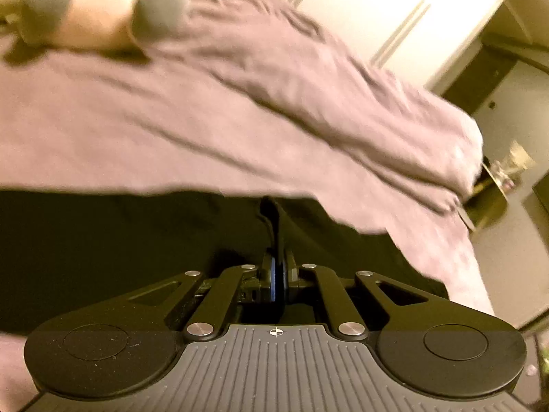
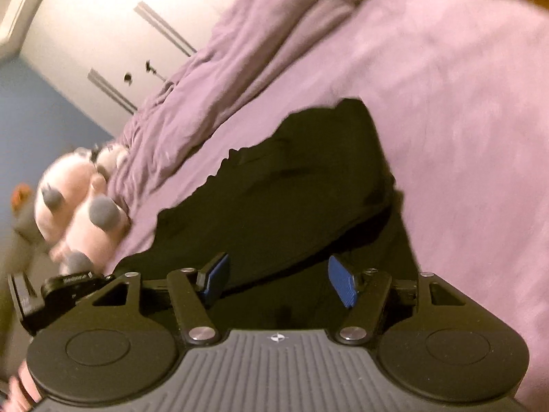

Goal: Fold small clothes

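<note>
A black garment [image 1: 137,240] lies spread on a purple bed cover [image 1: 171,120]. My left gripper [image 1: 278,261] is shut on it, and a pinched ridge of black cloth [image 1: 271,216] rises from between the pads. In the right wrist view the same black garment [image 2: 291,189] lies wrinkled on the purple cover [image 2: 463,120]. My right gripper [image 2: 278,274] hovers over its near part, open. Its blue pads [image 2: 343,281] stand well apart with only cloth beneath them, and nothing is pinched.
A pink plush toy with grey feet [image 1: 103,10] lies at the far side of the bed; the plush toy [image 2: 79,206] is at the left in the right view. White wardrobe doors [image 2: 85,34] stand beyond. The bed edge [image 1: 473,206] drops to the floor on the right.
</note>
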A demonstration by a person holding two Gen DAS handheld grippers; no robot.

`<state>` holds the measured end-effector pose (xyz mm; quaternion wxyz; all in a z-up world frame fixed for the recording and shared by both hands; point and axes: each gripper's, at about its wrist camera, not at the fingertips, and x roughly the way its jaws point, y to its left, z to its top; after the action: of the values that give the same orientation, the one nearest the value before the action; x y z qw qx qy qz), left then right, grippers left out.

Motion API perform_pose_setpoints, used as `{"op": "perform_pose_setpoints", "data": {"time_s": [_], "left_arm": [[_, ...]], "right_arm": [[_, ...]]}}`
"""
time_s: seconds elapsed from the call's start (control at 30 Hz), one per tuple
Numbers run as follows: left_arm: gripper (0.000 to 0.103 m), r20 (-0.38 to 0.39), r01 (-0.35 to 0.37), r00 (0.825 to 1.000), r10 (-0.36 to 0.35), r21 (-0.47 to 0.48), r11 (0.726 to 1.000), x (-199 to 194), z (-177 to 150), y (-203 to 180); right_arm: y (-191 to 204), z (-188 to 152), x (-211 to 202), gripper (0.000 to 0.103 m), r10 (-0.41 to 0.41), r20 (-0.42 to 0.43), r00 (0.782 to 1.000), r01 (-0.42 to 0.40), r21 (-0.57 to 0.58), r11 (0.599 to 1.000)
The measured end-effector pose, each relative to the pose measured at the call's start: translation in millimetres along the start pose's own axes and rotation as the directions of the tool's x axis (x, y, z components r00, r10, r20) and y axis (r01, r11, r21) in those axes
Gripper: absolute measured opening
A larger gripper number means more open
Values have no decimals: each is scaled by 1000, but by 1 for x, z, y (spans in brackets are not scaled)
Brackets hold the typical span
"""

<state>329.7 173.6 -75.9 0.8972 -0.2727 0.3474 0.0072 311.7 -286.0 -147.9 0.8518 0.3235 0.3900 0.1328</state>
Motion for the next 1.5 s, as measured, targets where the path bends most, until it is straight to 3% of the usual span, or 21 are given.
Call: {"op": "perform_pose_setpoints", "data": {"time_s": [0.1,0.23,0.43,0.5,0.57,0.67,0.73,0.8,0.87,0.97,1.07,1.2,1.33,1.5], "left_arm": [[5,31,-68,997,68,14,998,-8,12,11],[5,49,-104,993,105,-29,994,-15,17,30],[5,21,-101,995,102,-57,993,-13,15,41],[5,11,-101,995,102,-47,994,-12,10,40],[5,-1,-91,996,91,-36,995,-10,5,37],[5,-18,-48,999,48,-4,999,-5,-1,27],[5,-30,-20,999,20,17,1000,1,-6,22],[5,-43,-41,998,43,50,998,9,-12,18],[5,-63,-72,995,77,71,995,20,-18,19],[6,-108,-125,985,137,107,986,30,-25,24],[6,-110,-122,984,140,151,981,26,-30,27],[6,-111,-92,988,106,130,987,19,-27,33],[6,-99,-78,991,88,104,991,19,-24,32],[6,-52,-41,998,47,120,992,12,-14,20]], "right_arm": [[-7,0,9,59,8,0,1000,-8,51,999],[-7,5,20,54,11,15,1000,-13,96,995],[-10,12,38,30,-11,32,999,5,178,984],[-13,13,43,13,-37,39,999,28,201,979],[-17,14,47,4,-54,51,997,42,219,975],[-23,19,42,3,-82,98,992,58,219,974],[-35,22,26,3,-73,206,976,18,258,966],[-46,25,18,3,-97,232,968,30,277,960],[-49,25,22,3,-111,174,979,69,230,971],[-34,18,25,3,-153,146,977,146,56,988],[-21,16,22,5,-184,115,976,193,-73,978],[-5,16,3,13,-218,109,970,235,-173,957],[24,12,-4,14,-216,167,962,259,-309,915],[64,13,41,14,-227,143,963,268,-493,827]]}}
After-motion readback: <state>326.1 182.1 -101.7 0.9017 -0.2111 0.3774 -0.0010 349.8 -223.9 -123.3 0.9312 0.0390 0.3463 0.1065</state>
